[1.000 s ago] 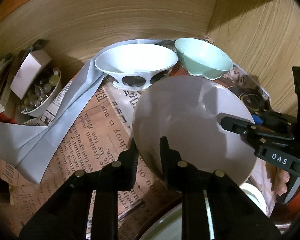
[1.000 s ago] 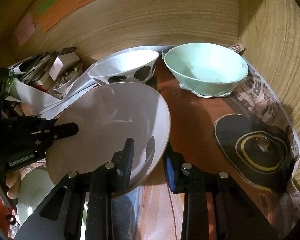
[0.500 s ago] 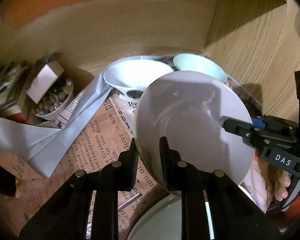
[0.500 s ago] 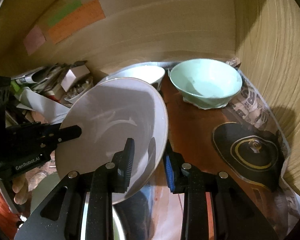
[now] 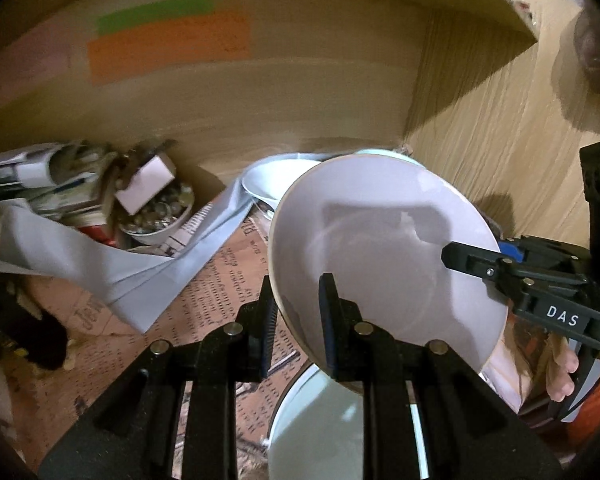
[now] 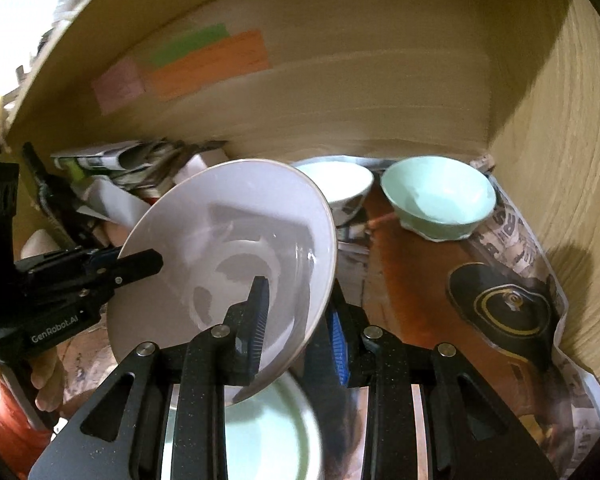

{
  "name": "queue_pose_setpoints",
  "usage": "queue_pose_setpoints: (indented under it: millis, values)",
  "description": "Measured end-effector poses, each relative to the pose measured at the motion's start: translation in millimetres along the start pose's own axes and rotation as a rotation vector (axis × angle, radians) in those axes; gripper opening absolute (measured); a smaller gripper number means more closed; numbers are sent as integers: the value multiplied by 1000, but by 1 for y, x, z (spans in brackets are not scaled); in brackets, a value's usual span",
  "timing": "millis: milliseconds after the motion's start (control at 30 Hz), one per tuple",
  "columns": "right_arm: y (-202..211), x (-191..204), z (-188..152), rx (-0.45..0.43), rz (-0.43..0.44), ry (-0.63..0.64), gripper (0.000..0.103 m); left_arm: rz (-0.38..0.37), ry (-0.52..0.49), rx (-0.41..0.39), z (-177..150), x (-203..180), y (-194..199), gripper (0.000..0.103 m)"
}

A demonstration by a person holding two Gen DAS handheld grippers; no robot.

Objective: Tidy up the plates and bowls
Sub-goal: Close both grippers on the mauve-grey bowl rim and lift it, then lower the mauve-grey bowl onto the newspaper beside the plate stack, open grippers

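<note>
a wooden shelf [image 6: 400,272] carries printed newspaper [image 5: 204,300], a mint bowl [image 6: 438,200] and a patterned bowl [image 6: 340,188].

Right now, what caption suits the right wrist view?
Both grippers' fingers pinch a pale plate tilted above a green plate.

Probably a home cupboard: wooden walls [image 6: 380,92], newspaper lining [image 5: 204,304], bowls [image 6: 436,196].

Green plate [image 6: 268,436] blurred, cut off below, patterned bowl [image 5: 268,178] mostly hidden
</note>
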State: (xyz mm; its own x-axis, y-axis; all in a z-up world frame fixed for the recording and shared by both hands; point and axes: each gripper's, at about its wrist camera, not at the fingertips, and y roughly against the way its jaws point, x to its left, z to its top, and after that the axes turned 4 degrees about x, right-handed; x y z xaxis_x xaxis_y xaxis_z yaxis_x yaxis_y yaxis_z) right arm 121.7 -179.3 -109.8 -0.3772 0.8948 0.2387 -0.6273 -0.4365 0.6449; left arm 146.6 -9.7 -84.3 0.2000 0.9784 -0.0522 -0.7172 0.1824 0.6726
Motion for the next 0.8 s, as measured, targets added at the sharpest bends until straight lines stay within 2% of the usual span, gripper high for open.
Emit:
queue_pose_setpoints:
  millis: [333, 600, 800]
  values:
    - [16, 45, -9, -24, 44, 82, 26, 32, 47, -72, -32, 15, 51, 20]
    - [13, 83, -23, -11, 98, 137, 26, 86, 99, -82, -69, 36, 77, 20]
    - [-2, 109, -33, 32, 157, 164, 26, 130, 153, -74, -102, 59, 95, 20]
